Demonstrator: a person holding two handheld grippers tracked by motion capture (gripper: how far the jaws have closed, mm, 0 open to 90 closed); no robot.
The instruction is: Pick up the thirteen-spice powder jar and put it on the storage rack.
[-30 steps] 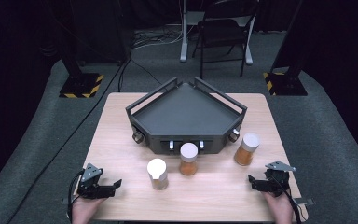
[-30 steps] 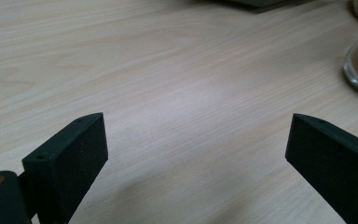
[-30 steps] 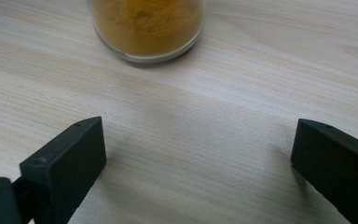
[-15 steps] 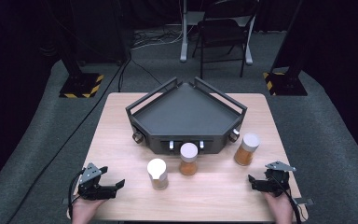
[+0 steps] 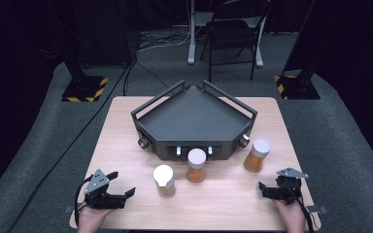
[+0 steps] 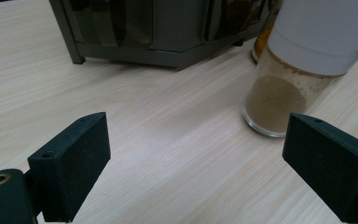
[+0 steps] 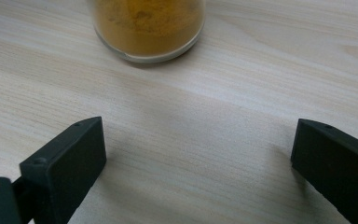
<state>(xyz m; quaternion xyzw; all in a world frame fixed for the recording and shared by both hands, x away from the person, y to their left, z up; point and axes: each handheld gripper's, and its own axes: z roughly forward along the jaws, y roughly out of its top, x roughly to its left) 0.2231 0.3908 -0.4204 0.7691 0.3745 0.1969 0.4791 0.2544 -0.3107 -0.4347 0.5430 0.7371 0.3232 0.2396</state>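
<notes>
While both hands rested low at the near edge of the table (image 5: 126,145), the left gripper (image 5: 121,184) stood with its jaws spread wide and nothing between them, aimed toward the nearest jar (image 5: 164,180), a white-capped one of brownish powder just ahead. The right gripper (image 5: 263,189) was likewise wide open and empty, near the jar of orange powder (image 5: 257,155). A third jar (image 5: 196,165) stood between those two, in front of the dark tray (image 5: 189,121).
</notes>
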